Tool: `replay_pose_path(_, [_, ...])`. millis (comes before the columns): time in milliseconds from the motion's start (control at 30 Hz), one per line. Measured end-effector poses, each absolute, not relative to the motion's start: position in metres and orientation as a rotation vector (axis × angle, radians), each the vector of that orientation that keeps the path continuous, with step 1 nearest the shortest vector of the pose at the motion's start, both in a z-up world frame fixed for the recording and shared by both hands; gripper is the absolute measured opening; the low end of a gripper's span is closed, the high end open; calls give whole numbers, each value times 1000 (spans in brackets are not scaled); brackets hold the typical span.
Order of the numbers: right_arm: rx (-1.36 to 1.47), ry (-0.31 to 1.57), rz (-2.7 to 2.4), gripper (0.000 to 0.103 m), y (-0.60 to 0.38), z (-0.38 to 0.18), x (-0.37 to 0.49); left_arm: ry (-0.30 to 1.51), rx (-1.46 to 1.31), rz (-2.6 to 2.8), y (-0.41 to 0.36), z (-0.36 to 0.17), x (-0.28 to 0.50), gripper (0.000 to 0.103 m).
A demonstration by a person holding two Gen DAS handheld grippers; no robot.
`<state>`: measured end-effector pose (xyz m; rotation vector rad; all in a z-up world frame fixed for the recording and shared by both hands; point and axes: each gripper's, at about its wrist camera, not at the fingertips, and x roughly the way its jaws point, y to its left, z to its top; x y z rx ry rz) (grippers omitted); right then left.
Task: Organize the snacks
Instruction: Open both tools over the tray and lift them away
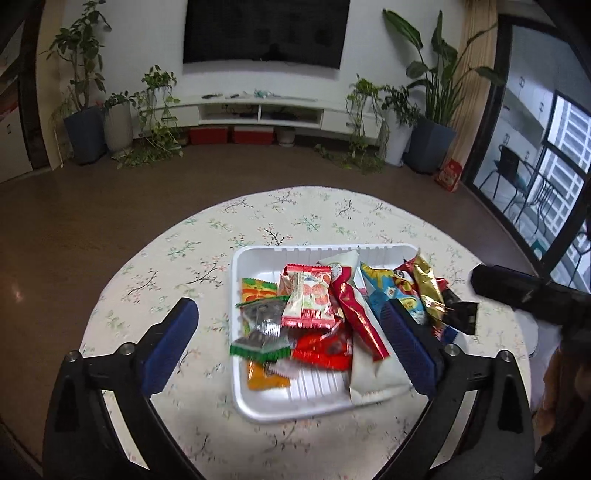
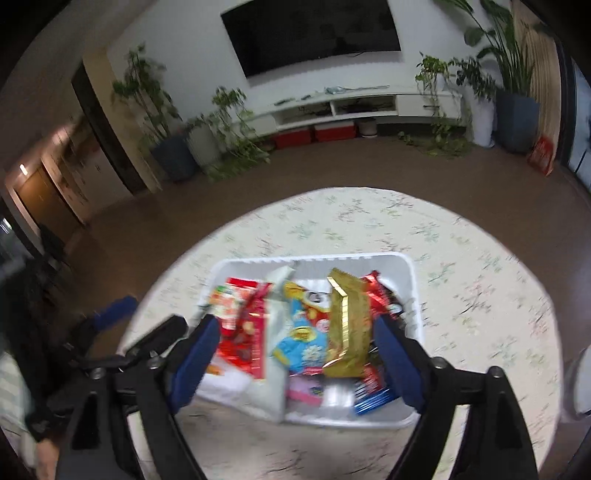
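Note:
A white plastic tray sits on a round table with a floral cloth. It holds several snack packets: a pink strawberry packet, a red and gold packet, a blue and yellow packet, a gold packet and a green-edged clear packet. My left gripper is open above the tray's near part, holding nothing. My right gripper is open over the tray, with the gold packet standing tilted between its fingers. No contact shows. The right gripper also shows in the left wrist view.
The table stands on a brown floor. Across the room are a wall television, a low white cabinet, potted plants and a glass door on the right. A white object sits at the table's right edge.

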<state>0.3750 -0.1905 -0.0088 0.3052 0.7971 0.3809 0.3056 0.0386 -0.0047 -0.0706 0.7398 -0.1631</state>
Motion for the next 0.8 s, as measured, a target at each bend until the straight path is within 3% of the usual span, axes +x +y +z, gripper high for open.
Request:
replay_pose_path(33, [354, 793, 395, 101, -196, -6, 370, 730, -77, -165, 40, 0, 294, 103])
replay_pose_path(300, [515, 720, 421, 103, -220, 4, 302, 616, -125, -196, 51, 23, 183, 103])
replay_pose_path(800, [255, 623, 255, 103, -181, -14, 143, 593, 100, 66, 26, -4, 11, 103])
